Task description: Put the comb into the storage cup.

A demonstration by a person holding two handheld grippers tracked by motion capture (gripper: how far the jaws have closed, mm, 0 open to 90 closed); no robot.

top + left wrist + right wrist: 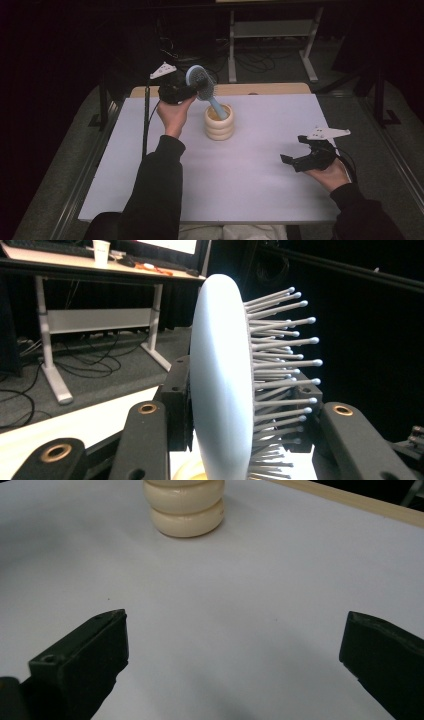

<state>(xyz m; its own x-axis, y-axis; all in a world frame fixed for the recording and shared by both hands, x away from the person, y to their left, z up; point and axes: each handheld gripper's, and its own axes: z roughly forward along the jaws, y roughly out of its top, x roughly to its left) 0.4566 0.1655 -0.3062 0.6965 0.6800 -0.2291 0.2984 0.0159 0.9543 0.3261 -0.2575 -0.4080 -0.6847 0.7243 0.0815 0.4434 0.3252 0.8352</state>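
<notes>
Surface: white rectangular tabletop (pixel 150 165) under dim light, with a pale wooden strip along its far edge and dark floor, cables and a grey desk frame beyond; the landmark I use is the cream ribbed ceramic holder (pixel 219 123), shaped like stacked rings, standing upright toward the far middle of the top.
Left gripper: my left gripper (pixel 192 89) sits up and to the left of the holder, its jaws clamped on the head of the light blue plastic hairbrush (pixel 202 84).
Brush place: the head is in the air above and left of the holder, the handle slanting down into the holder's mouth; I cannot tell whether its tip touches the bottom.
Step in hand: I judge the brush is being seated in, or drawn out of, the holder.
How to do it well: I would keep the handle in line with the mouth and move along its slant, so it does not lever on the rim and tip the holder.
Brush looks: oval smooth back, seen edge-on in the left gripper view (pixel 220 390), with rows of thin grey ball-tipped bristles (pixel 285 365).
Right gripper: my right gripper (pixel 295 151), to the right of and nearer me than the holder, has its jaws wide apart, holding nothing above the bare top.
</notes>
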